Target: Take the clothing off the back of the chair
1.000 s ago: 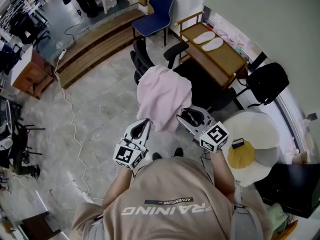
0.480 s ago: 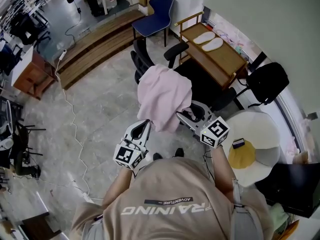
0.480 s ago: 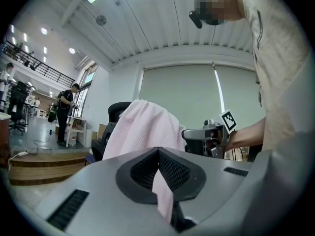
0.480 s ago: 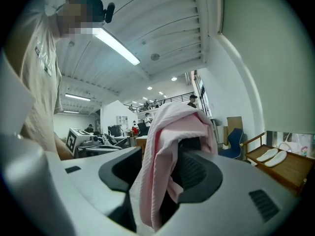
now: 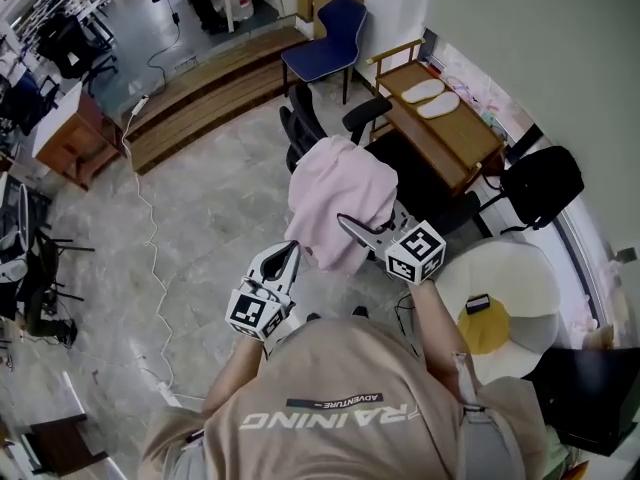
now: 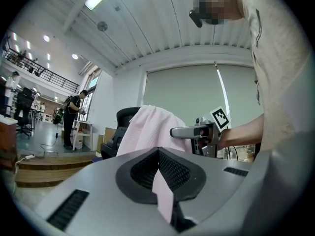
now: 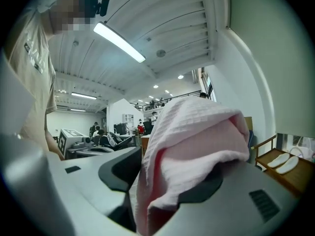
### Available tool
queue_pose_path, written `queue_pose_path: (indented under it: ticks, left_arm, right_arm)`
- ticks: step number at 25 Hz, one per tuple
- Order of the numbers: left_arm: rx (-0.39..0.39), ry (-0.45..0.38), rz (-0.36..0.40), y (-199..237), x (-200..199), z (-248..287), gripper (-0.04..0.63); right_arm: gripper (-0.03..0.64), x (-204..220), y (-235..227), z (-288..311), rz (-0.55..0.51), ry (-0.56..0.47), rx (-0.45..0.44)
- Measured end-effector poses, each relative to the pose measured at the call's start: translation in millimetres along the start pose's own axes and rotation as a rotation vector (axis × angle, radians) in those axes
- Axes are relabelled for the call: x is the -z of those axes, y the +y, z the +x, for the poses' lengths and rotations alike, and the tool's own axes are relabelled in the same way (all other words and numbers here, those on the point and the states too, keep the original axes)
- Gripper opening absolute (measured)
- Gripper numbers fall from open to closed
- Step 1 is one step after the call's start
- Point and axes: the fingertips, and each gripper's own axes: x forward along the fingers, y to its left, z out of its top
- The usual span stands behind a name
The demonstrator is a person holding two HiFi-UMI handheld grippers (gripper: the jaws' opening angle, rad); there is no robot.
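Note:
The pink clothing hangs over the back of a black office chair in the head view. My left gripper sits at the cloth's lower left edge. In the left gripper view it is shut on a thin fold of the pink clothing. My right gripper reaches into the cloth's right side. Its jaws are opening, and in the right gripper view a thick bunch of the pink clothing lies between them, resting on the right-hand jaw and apart from the left-hand one.
A wooden bench with white slippers stands beyond the chair, and a blue chair stands farther back. A second black chair and a round white table are on the right. A cable runs across the floor on the left.
My right gripper has moved forward and a little left, deeper into the cloth's side, and its jaws have widened. The left gripper has stayed in place.

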Motion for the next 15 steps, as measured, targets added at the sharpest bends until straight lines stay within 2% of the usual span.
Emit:
queue_pose_path:
  ticks: [6,11,15]
  left_arm:
    - [-0.034,-0.009,-0.001,9.6,-2.4,-8.6,0.012]
    - [-0.048,-0.009,-0.008,13.9,2.1,-14.4,0.012]
    - [-0.051,-0.011,-0.003,13.9,1.6,-15.3,0.012]
  right_arm:
    - [0.222,-4.3,-7.6,6.8,0.009,-0.003,0.014]
    - [0.133,-3.1,-11.6,5.0,-0.033,0.010,0.047]
    - [0.124,-3.3,-12.4,3.7,-0.057,0.024,0.047]
